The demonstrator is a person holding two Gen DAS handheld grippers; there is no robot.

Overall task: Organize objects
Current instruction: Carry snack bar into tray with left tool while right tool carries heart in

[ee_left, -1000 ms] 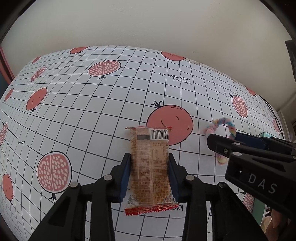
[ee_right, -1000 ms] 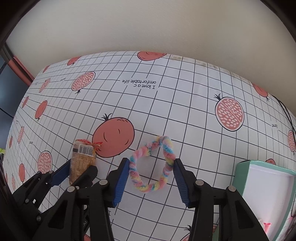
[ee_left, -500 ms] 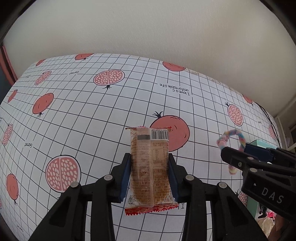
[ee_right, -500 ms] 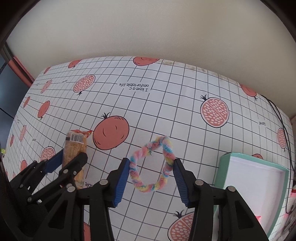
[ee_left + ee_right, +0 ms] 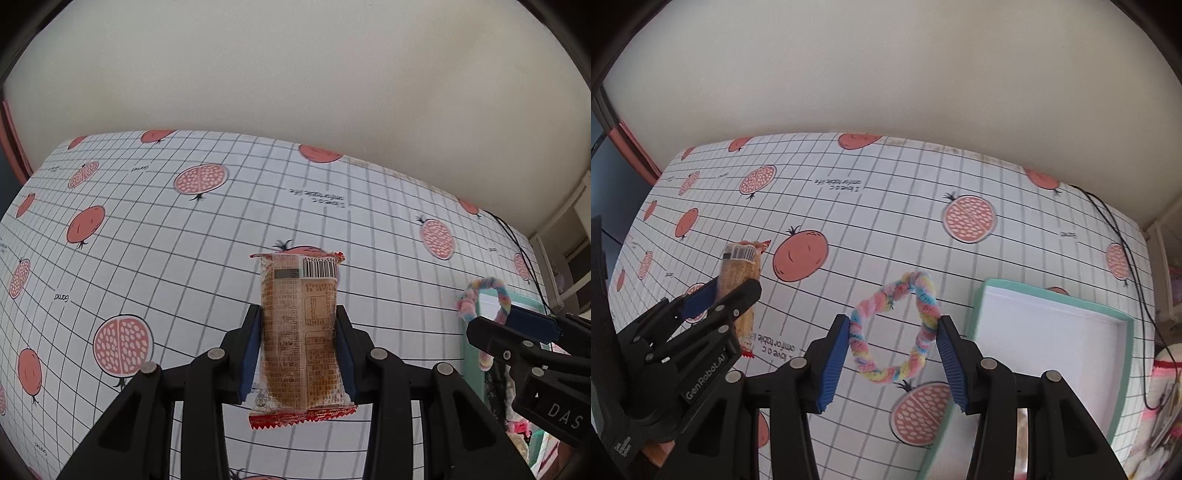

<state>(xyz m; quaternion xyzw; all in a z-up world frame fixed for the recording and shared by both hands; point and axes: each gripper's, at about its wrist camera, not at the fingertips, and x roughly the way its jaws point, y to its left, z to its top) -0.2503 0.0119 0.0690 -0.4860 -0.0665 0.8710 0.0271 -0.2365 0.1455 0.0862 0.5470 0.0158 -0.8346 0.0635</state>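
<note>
Jaws of left gripper (image 5: pixel 298 332) clench snack packet (image 5: pixel 300 332); right gripper (image 5: pixel 894 332) grasps fuzzy ring (image 5: pixel 894 328) beside teal tray (image 5: pixel 1123 373).

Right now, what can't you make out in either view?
- Box: the near end runs off the bottom of the right view; the right tongs cover most of it in the left view.
- Snack bar: label print too small.
- Pink clutter: blurred at the right edge.
</note>
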